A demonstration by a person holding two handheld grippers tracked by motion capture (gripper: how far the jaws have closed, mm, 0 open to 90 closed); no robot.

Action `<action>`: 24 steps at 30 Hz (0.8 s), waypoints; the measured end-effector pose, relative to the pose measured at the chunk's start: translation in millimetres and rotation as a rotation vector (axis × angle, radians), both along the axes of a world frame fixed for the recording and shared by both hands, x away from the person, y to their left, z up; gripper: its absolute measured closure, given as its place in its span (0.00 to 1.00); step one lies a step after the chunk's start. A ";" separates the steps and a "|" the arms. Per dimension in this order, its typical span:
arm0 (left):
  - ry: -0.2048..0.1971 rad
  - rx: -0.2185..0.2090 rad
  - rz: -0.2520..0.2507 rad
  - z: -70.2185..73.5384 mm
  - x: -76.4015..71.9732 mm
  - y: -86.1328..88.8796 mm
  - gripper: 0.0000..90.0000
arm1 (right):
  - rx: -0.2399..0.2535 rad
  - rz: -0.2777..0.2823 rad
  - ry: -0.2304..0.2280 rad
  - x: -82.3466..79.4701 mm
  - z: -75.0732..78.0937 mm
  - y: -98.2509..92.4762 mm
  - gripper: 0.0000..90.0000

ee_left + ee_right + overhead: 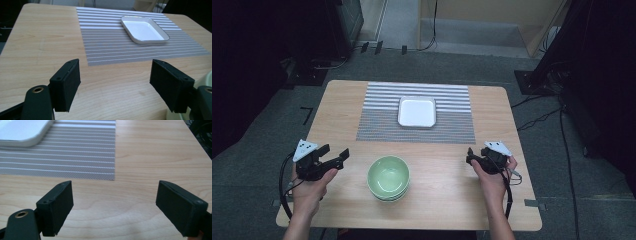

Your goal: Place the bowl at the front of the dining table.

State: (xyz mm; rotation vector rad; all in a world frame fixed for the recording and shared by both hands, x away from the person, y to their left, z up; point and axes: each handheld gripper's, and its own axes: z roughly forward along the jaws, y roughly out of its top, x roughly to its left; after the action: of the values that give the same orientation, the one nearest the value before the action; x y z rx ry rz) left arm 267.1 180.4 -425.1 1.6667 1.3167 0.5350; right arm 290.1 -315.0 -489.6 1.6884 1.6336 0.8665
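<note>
on the near middle of the wooden surface (447, 190) stand stacked green bowls (388, 177), between the two grippers and touched by neither. the left gripper (332, 156) hovers just left of the bowls, its fingers (65, 83) spread apart with nothing between them. the right gripper (474, 156) sits well to the right, fingers (55, 207) wide open and empty. farther back, a white square plate (416, 111) rests on a striped grey mat (452, 125).

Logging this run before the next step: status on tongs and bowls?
Left tongs open, empty. Right tongs open, empty. Green bowls stacked between them, untouched. White dish on striped mat, apart from the bowls; nothing in the way.
</note>
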 end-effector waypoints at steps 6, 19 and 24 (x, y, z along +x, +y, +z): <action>-0.014 -0.007 -0.031 5.1 -4.4 -6.9 0.30 | 0.023 0.040 -0.021 -4.5 12.0 12.6 0.16; -0.017 -0.021 -0.109 5.4 -7.3 -18.6 0.42 | 0.073 0.127 -0.053 -11.8 29.2 40.5 0.16; -0.021 -0.014 -0.122 7.2 -9.4 -24.2 0.43 | 0.094 0.167 -0.056 -15.2 34.1 54.3 0.16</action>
State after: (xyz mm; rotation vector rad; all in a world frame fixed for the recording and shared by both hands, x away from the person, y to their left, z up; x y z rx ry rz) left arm 257.8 156.2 -417.9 1.7132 1.1923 0.4689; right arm 275.0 -260.7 -455.5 1.5913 1.7387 1.0775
